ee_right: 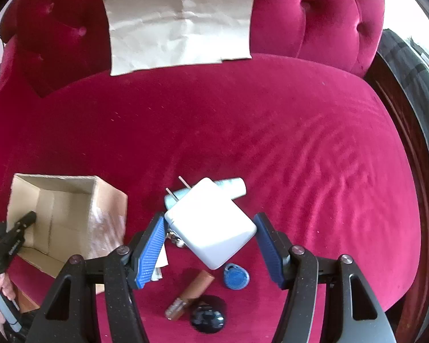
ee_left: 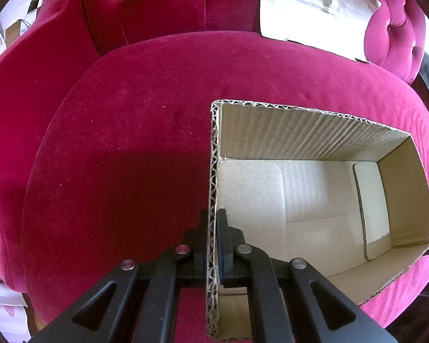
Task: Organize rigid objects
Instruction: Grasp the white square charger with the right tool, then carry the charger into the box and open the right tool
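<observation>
My left gripper (ee_left: 213, 223) is shut on the near left wall of an open, empty cardboard box (ee_left: 300, 134) standing on the red velvet seat. In the right wrist view the same box (ee_right: 111, 208) is at the lower left, with the left gripper (ee_right: 23, 223) on its rim. My right gripper (ee_right: 210, 217) is shut on a white square charger (ee_right: 211, 228) with two prongs, held above the cushion. Under and around it lie a pale blue tube (ee_right: 231, 185), a blue key fob (ee_right: 236, 275), a brown stick-like item (ee_right: 194, 288) and a black round object (ee_right: 207, 317).
A creased sheet of brown paper (ee_right: 180, 20) leans against the tufted backrest, also visible as paper (ee_left: 314, 8) in the left wrist view. A person's hand (ee_right: 0, 294) grips the left tool's handle. The cushion's edge curves off at the right beside a dark wooden frame (ee_right: 400, 120).
</observation>
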`<state>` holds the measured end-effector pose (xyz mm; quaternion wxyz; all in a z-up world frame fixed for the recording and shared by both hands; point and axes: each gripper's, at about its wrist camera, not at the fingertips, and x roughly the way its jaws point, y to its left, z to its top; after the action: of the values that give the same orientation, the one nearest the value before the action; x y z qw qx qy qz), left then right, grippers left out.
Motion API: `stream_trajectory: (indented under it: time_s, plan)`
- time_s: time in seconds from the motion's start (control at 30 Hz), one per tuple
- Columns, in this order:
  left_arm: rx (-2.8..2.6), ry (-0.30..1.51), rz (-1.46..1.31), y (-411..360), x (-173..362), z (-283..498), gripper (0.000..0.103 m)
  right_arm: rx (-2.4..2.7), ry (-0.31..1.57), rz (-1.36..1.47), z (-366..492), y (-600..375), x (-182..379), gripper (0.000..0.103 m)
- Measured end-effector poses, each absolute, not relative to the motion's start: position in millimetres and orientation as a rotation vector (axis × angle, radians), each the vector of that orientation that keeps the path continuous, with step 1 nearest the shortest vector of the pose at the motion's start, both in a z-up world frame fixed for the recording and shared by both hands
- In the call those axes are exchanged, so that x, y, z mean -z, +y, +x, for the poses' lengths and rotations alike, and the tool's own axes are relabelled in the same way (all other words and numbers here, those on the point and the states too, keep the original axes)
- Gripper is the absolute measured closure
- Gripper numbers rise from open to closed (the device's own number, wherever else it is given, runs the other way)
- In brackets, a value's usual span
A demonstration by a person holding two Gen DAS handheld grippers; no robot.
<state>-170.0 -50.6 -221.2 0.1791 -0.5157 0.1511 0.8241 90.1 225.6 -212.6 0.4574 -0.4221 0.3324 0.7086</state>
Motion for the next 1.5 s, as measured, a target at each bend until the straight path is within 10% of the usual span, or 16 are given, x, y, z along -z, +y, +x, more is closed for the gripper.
stream_trajectory:
  time_s: [1.5]
  plan:
    - [-2.338, 0.406, -1.451, -52.9, 221.9, -168.0, 0.099, -1.998, 0.812, -1.075, -67.6, 168.3, 210.7, 0.037]
